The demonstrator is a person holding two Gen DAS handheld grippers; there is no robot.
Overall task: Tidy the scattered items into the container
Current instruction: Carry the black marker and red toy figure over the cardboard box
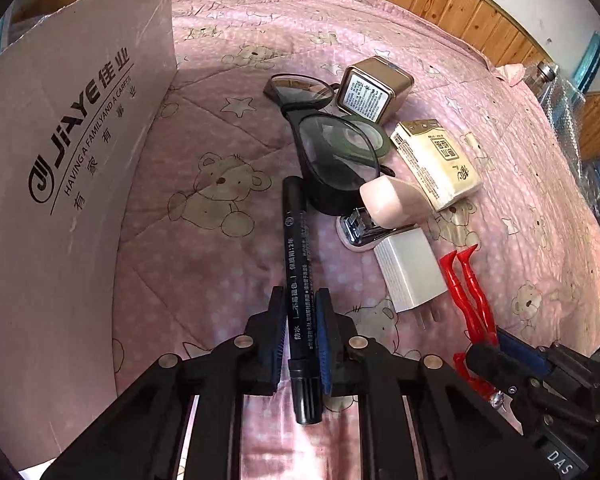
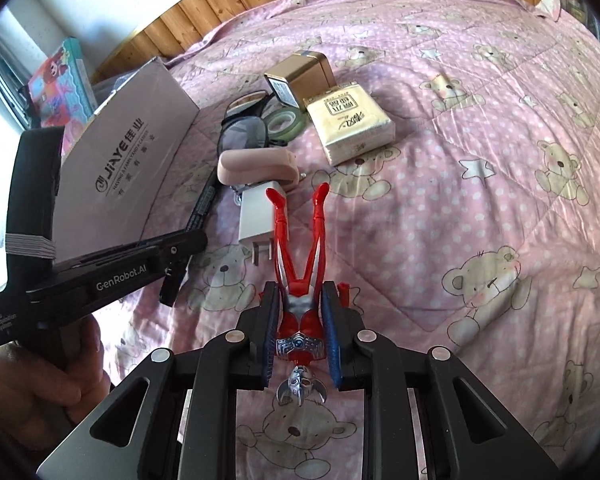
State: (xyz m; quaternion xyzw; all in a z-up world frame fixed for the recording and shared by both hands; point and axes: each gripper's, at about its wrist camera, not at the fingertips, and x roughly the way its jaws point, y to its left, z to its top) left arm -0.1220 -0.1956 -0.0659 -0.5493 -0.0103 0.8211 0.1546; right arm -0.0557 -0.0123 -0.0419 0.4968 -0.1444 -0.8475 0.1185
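We see a pink bear-print quilted bed (image 1: 228,184), a large cardboard box (image 1: 72,168) at its left. Our left tool (image 1: 302,332) is clamped on a black marker pen (image 1: 298,264); our right tool (image 2: 302,332) is clamped on a red-silver toy figure (image 2: 300,280), just above the bed.

1. The cardboard box (image 1: 72,168) stands as a wall along the left side; between it and the black marker (image 1: 298,280) lies a bare strip of pink bedspread (image 1: 204,264).
2. Ahead, the way is crowded: glasses (image 1: 332,148), gold tin (image 1: 374,88), tissue pack (image 1: 436,162), stapler (image 1: 384,208) and white charger (image 1: 408,272) lie touching or just beside one another.
3. The red toy figure (image 2: 300,264) lies just beside the charger.
4. To the right of the tissue pack the bedspread is wide open up to the wooden wall (image 2: 236,4).
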